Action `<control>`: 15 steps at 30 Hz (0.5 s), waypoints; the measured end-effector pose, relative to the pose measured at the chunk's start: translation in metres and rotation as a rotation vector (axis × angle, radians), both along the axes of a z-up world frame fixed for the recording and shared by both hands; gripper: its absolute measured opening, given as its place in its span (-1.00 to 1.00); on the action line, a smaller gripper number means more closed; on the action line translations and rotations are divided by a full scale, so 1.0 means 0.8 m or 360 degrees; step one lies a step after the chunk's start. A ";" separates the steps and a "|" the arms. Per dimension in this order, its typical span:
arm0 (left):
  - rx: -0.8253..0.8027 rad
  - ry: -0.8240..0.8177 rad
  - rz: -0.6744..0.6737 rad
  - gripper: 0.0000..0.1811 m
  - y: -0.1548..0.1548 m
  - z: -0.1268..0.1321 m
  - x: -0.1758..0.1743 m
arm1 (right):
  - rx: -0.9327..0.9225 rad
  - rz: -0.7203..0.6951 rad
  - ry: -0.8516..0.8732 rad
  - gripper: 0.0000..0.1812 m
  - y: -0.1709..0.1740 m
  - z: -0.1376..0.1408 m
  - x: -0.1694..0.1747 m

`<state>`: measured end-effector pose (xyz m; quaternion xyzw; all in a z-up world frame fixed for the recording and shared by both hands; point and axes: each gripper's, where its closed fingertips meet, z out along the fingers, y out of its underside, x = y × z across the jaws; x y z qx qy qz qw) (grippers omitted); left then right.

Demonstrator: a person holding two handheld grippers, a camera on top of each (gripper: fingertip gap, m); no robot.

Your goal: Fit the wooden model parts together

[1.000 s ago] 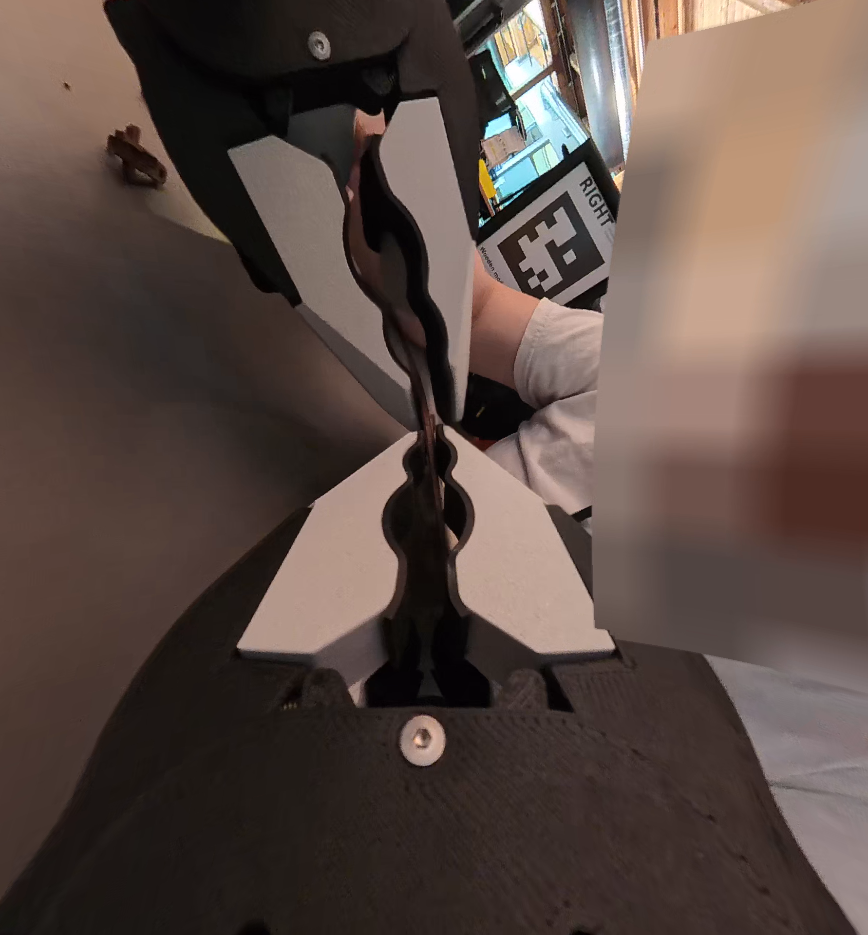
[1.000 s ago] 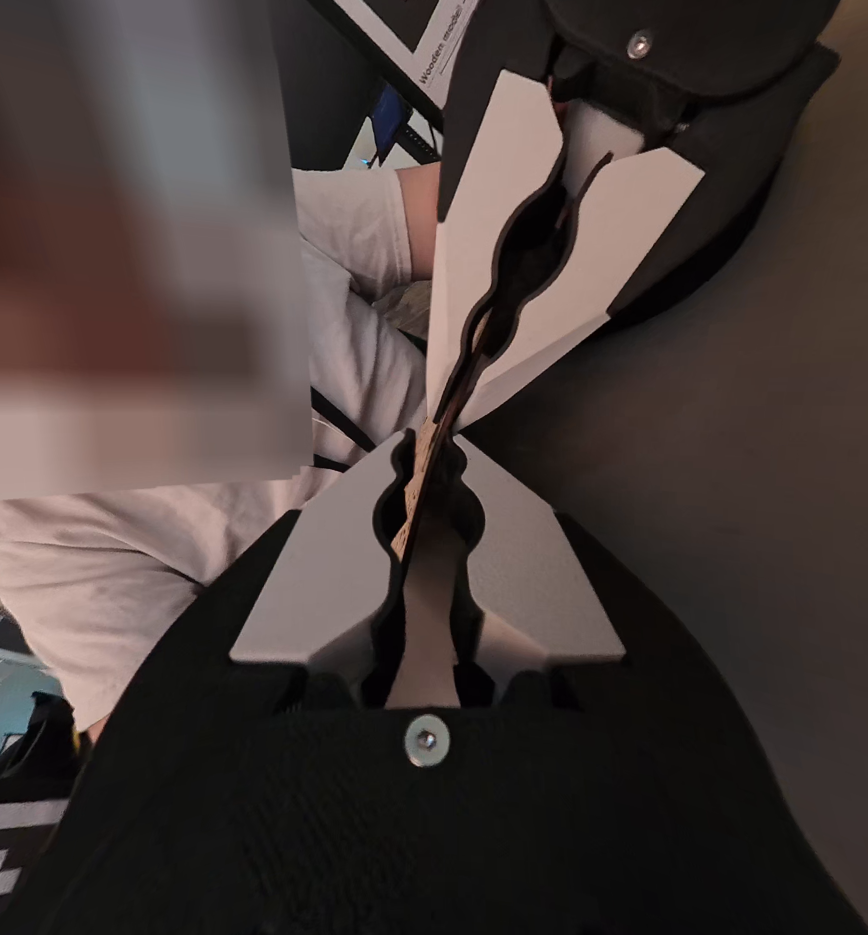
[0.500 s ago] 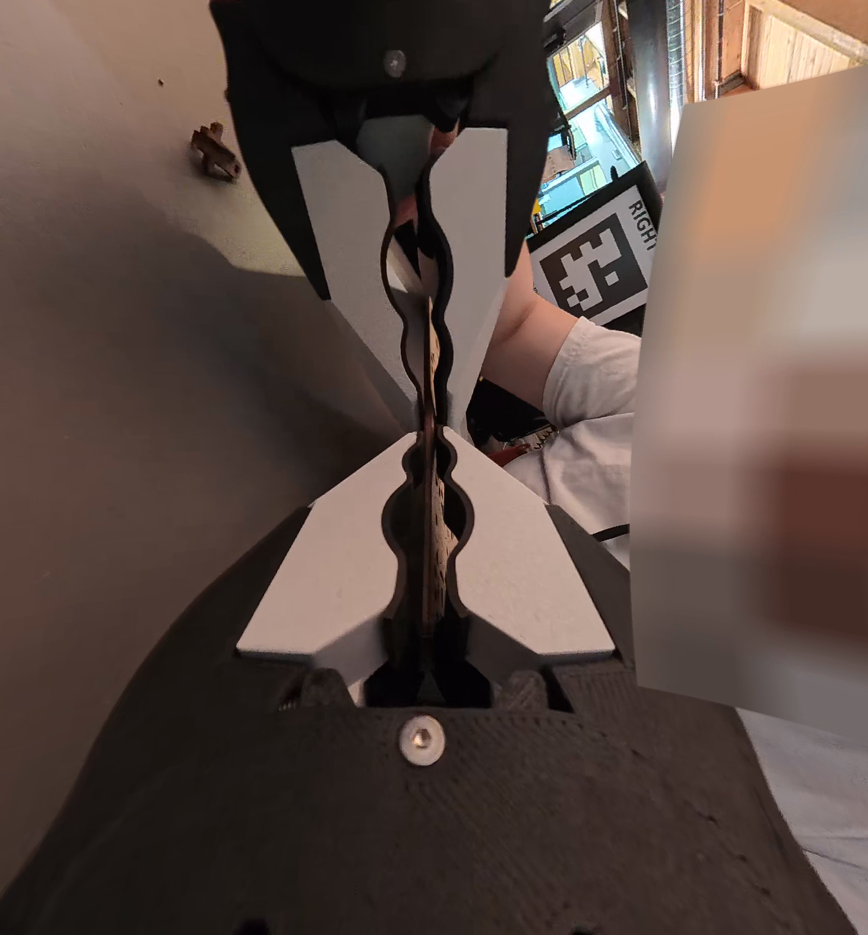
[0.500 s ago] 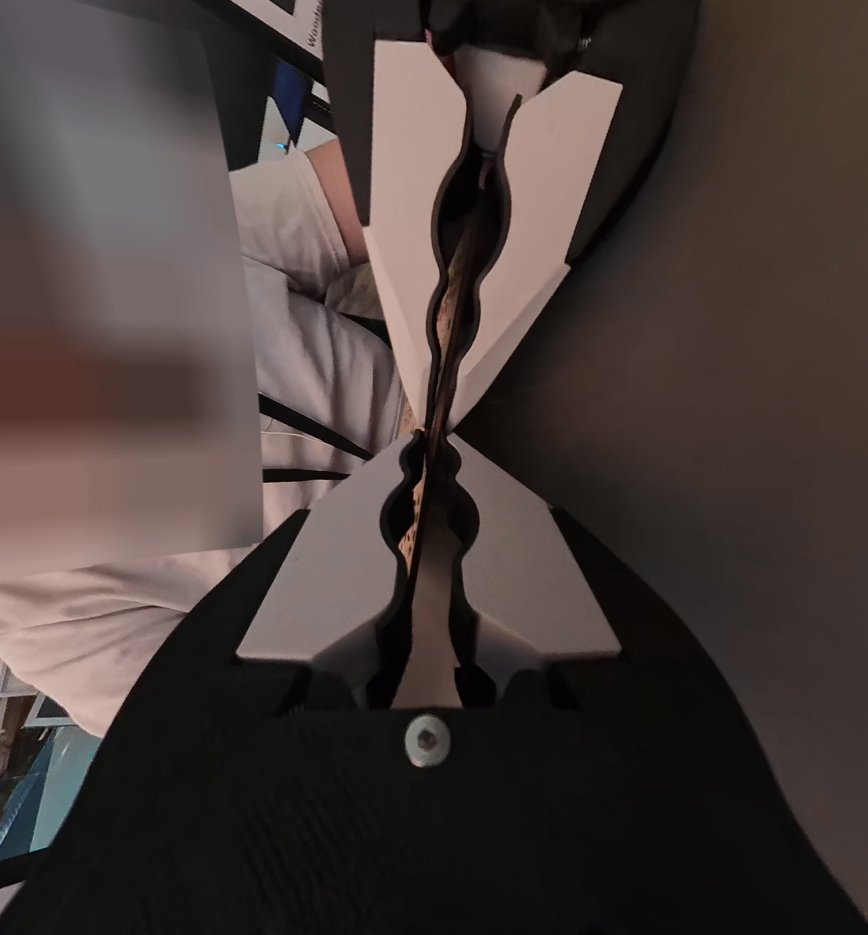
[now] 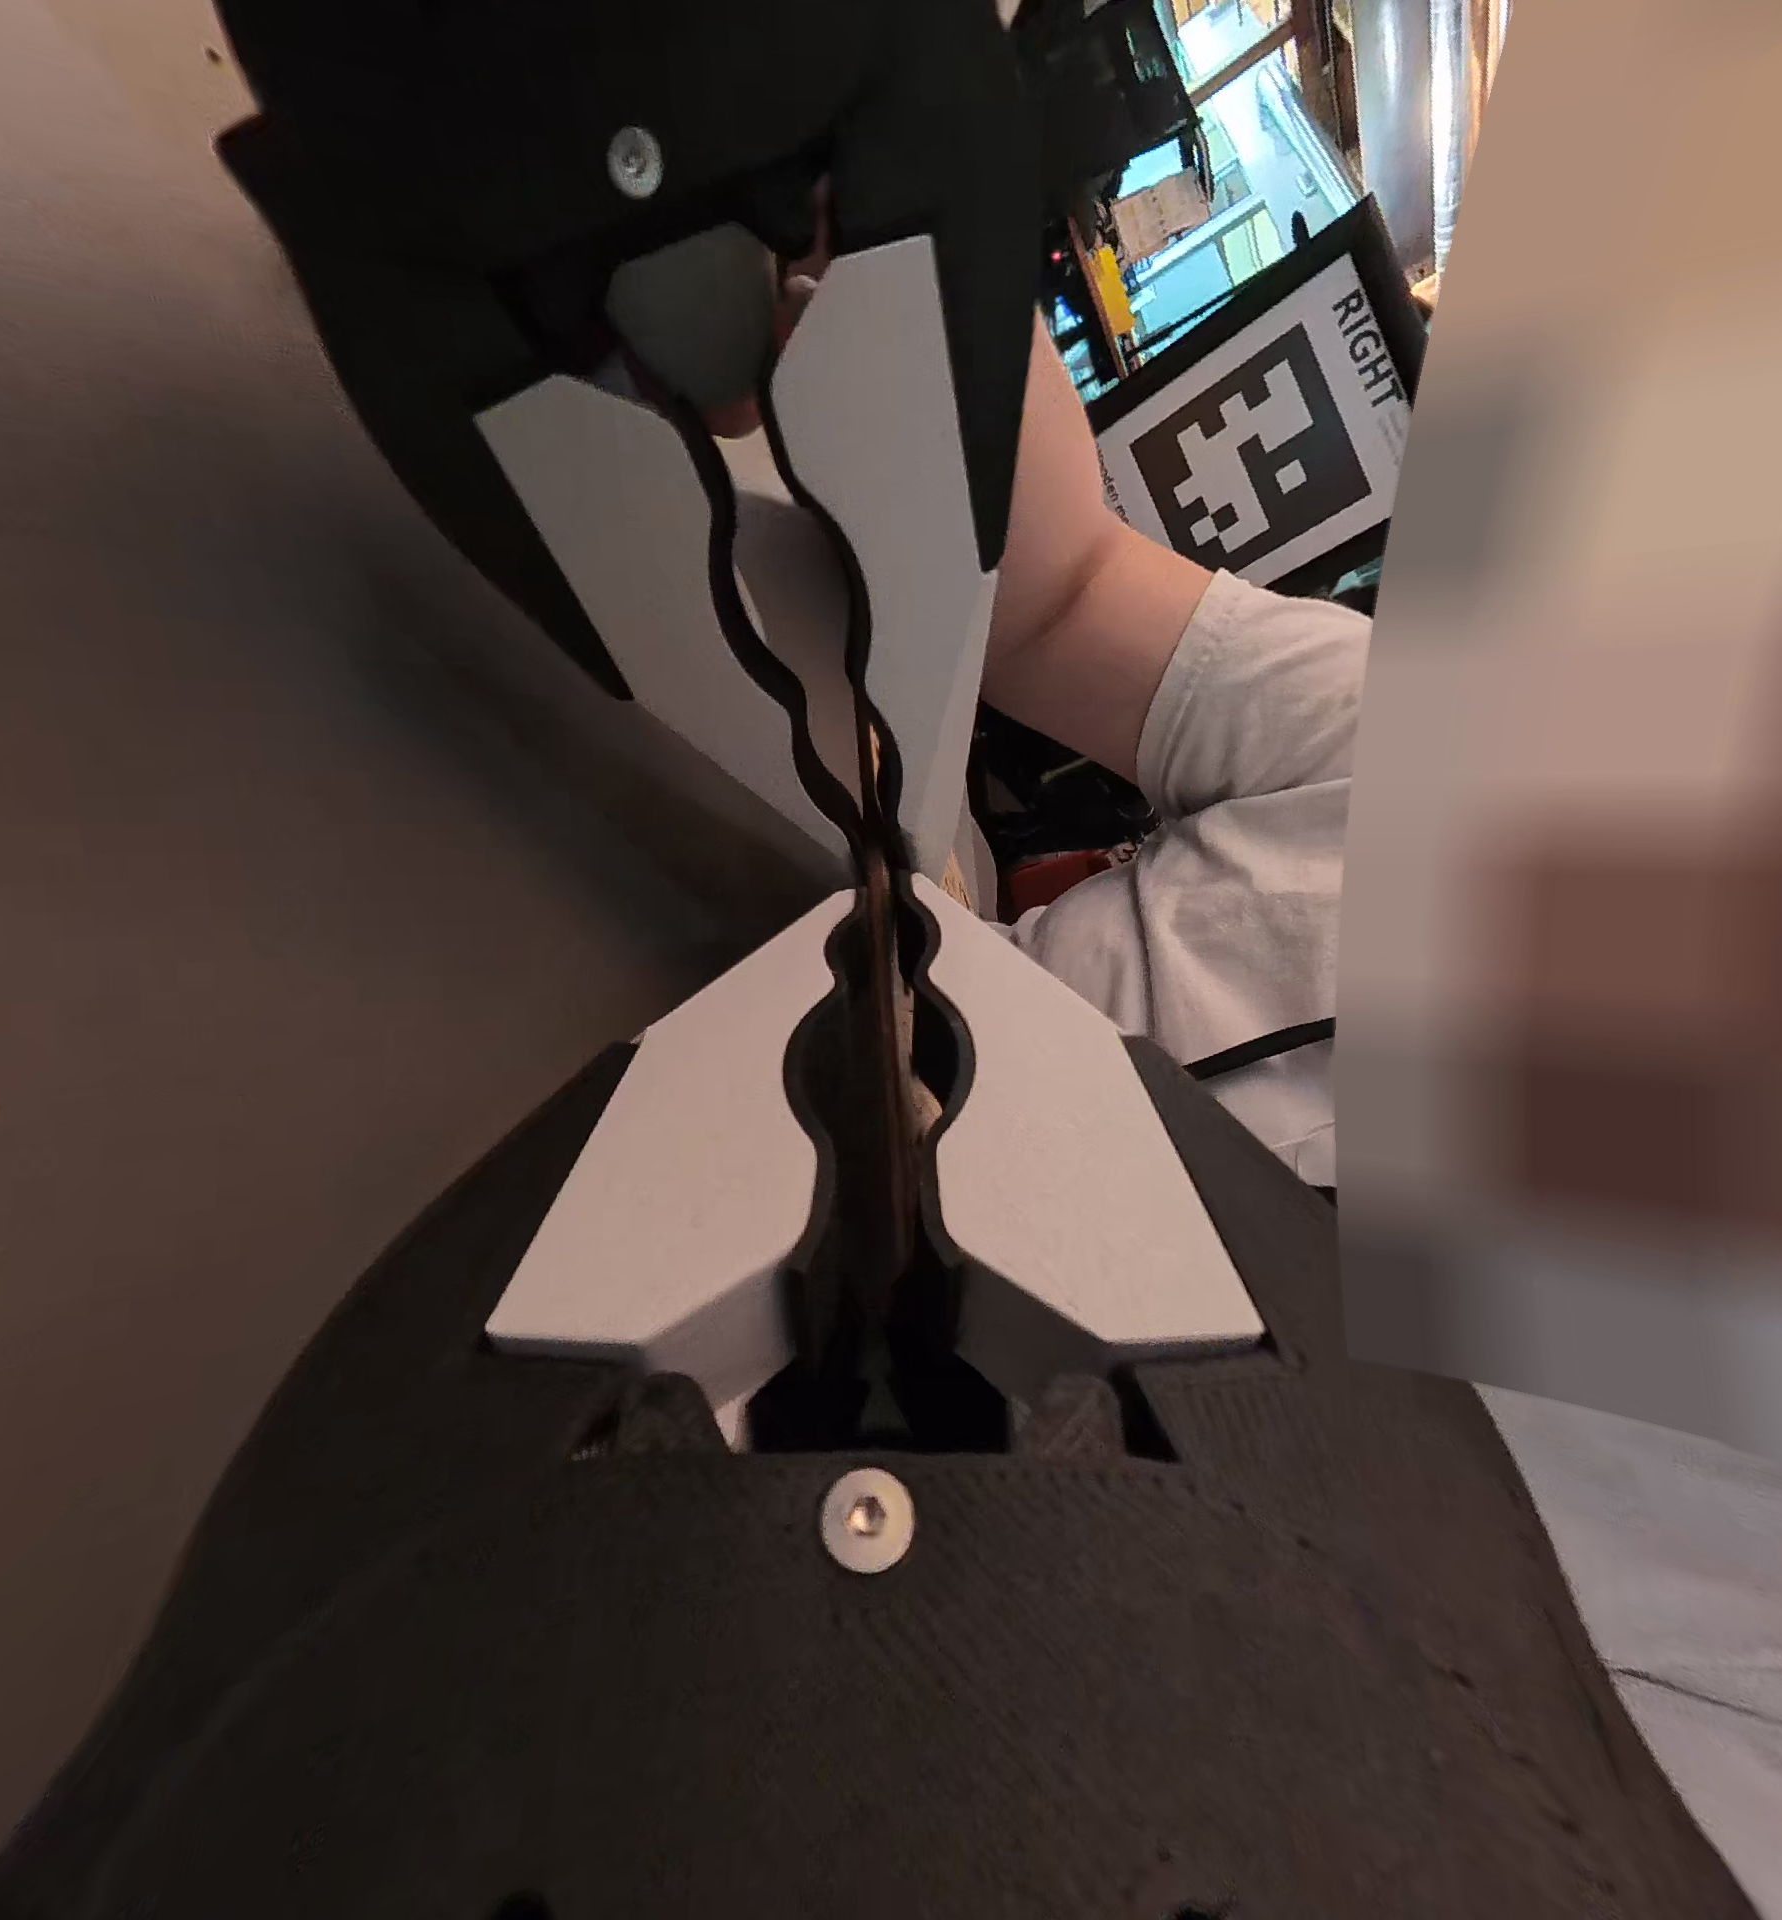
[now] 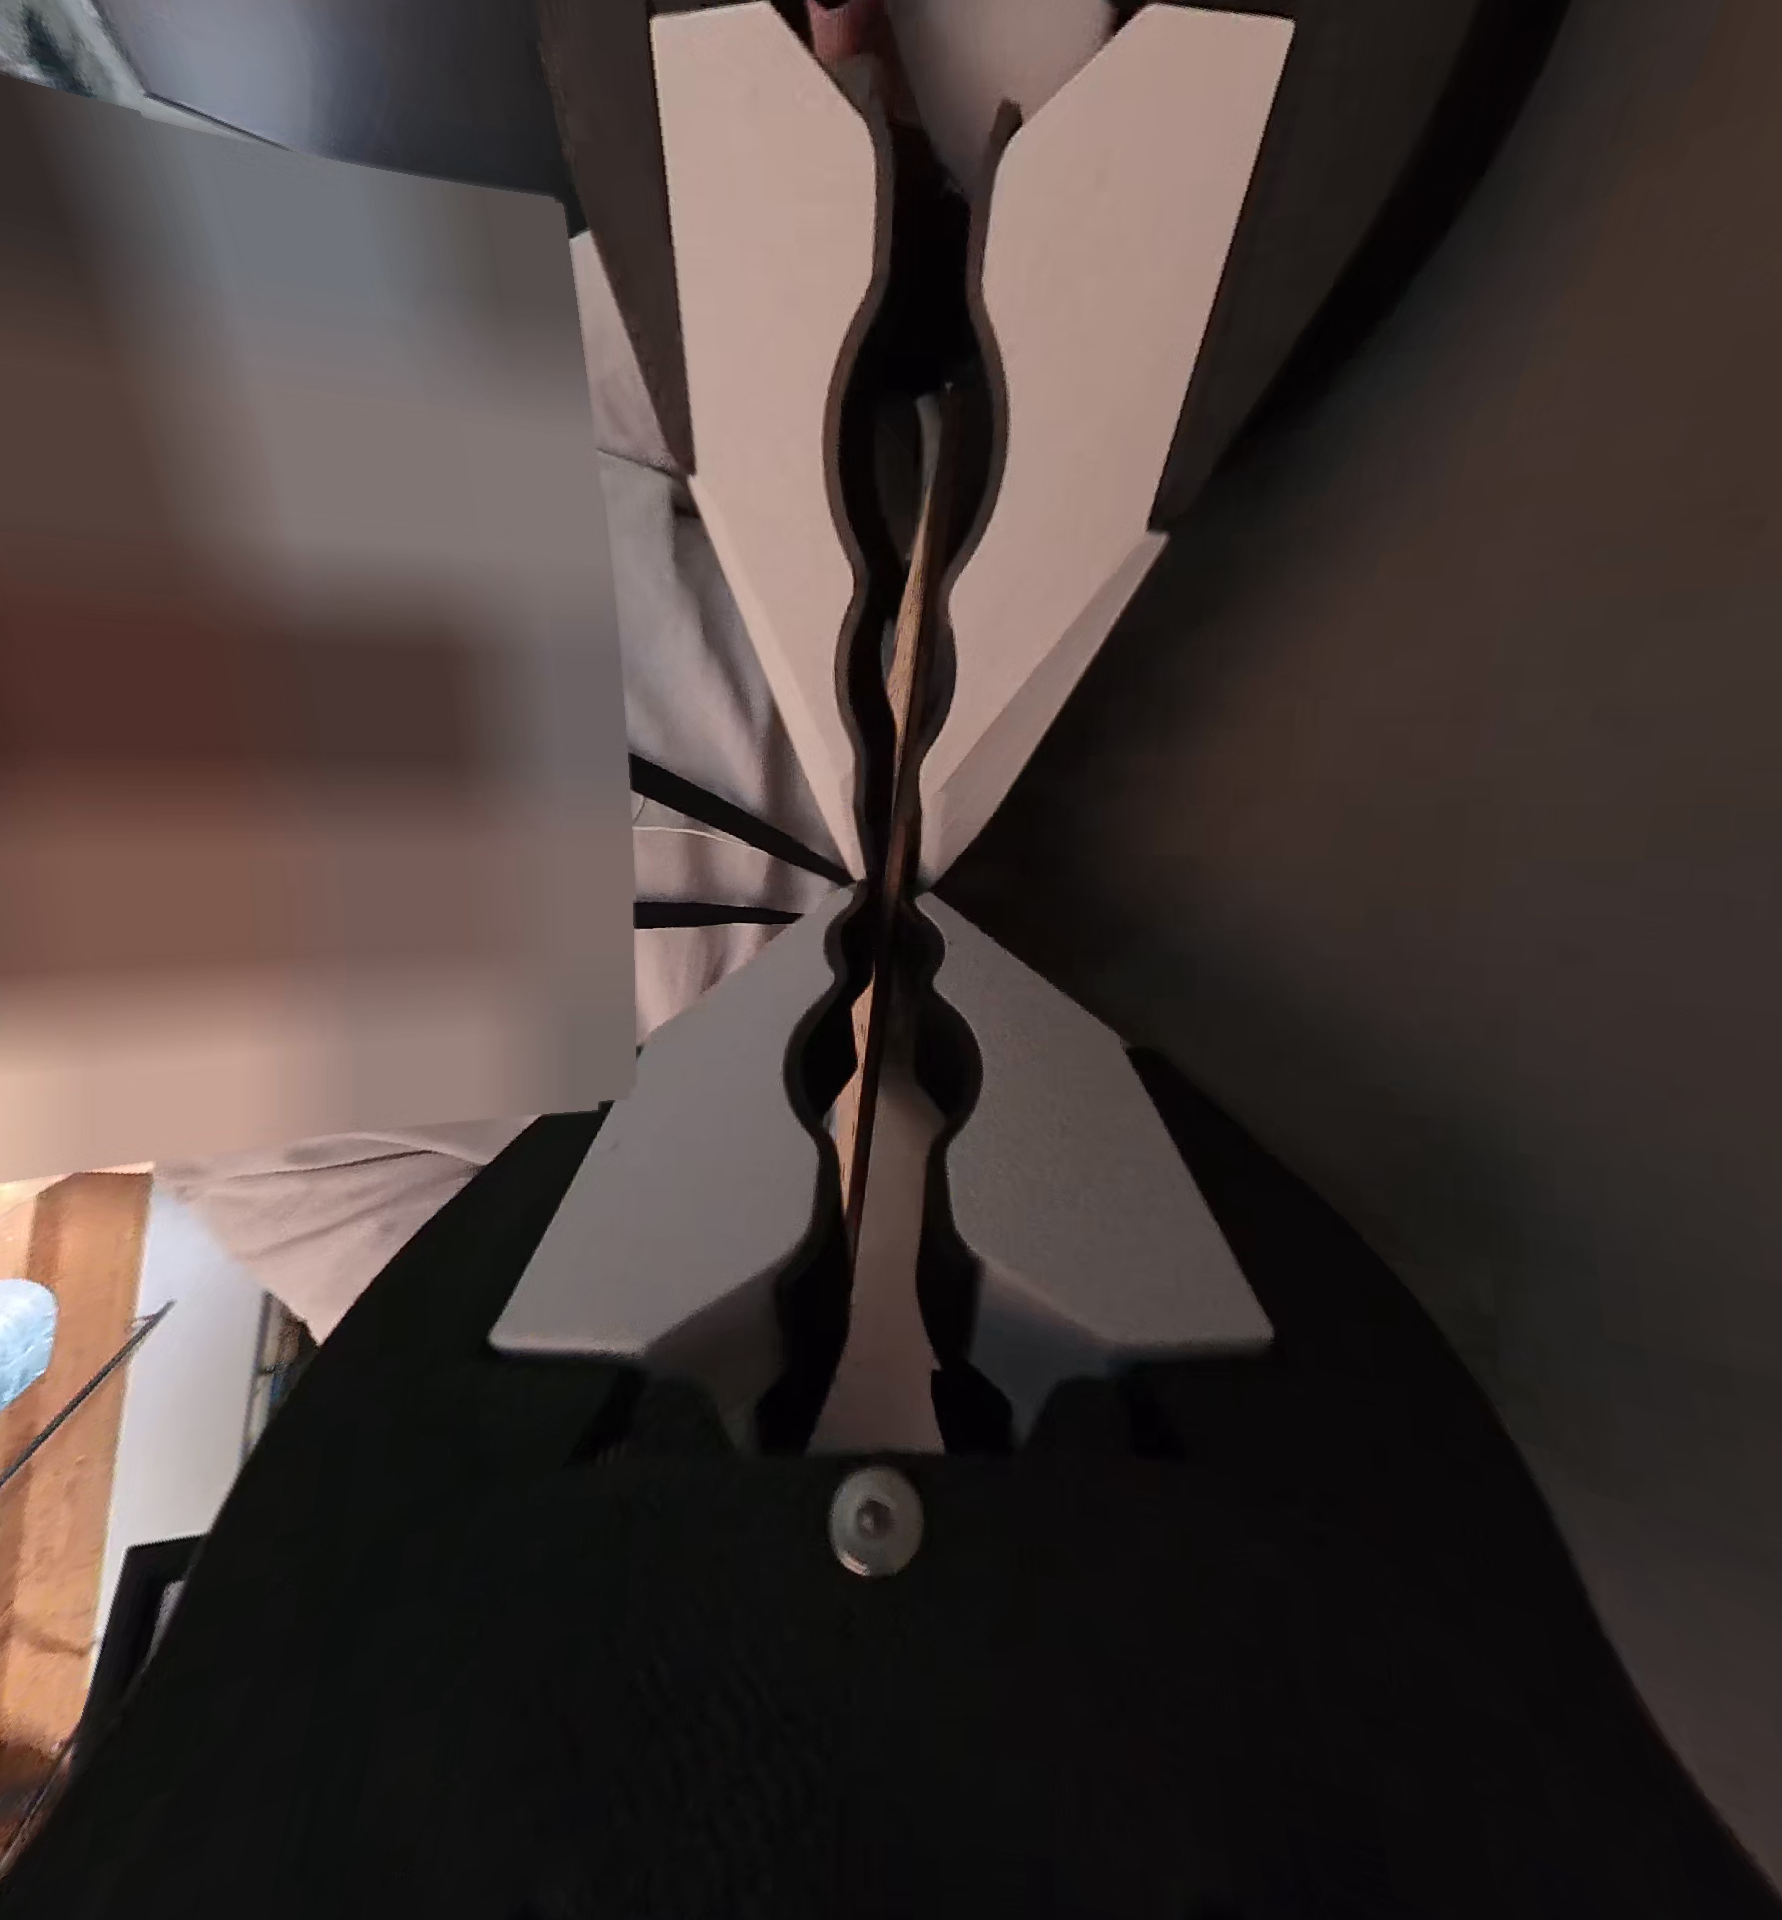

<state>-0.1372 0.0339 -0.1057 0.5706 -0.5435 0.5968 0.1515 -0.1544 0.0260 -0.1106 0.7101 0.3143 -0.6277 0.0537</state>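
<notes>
My left gripper is shut on a thin wooden model part, seen edge-on between its white fingers. My right gripper is shut on a thin wooden part too. The grippers face each other tip to tip. In the left wrist view the right gripper comes in from above, tilted. In the right wrist view the left gripper stands straight above, with its wooden part between its jaws. The parts meet at the tips. I cannot tell whether they are joined.
A dull grey table top lies on the left, and it shows dark in the right wrist view. A person's bare arm and white sleeve are behind the grippers. A black-and-white marker board stands farther back. The tips of both grippers are at nearly the same place.
The two grippers have come closer together. In the right wrist view the left gripper has swung into line with mine. The small wooden piece on the table has left the left wrist view.
</notes>
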 end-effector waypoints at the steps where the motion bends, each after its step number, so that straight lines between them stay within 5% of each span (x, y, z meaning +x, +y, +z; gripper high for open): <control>1: 0.0005 -0.0009 -0.0013 -0.98 -0.002 0.001 -0.001 | -0.0014 0.0011 0.0024 -0.98 -0.002 0.001 -0.001; 15: -0.0003 0.0020 0.0138 -0.98 0.016 -0.003 0.008 | 0.0353 -0.0148 -0.0309 -0.92 0.018 -0.009 0.011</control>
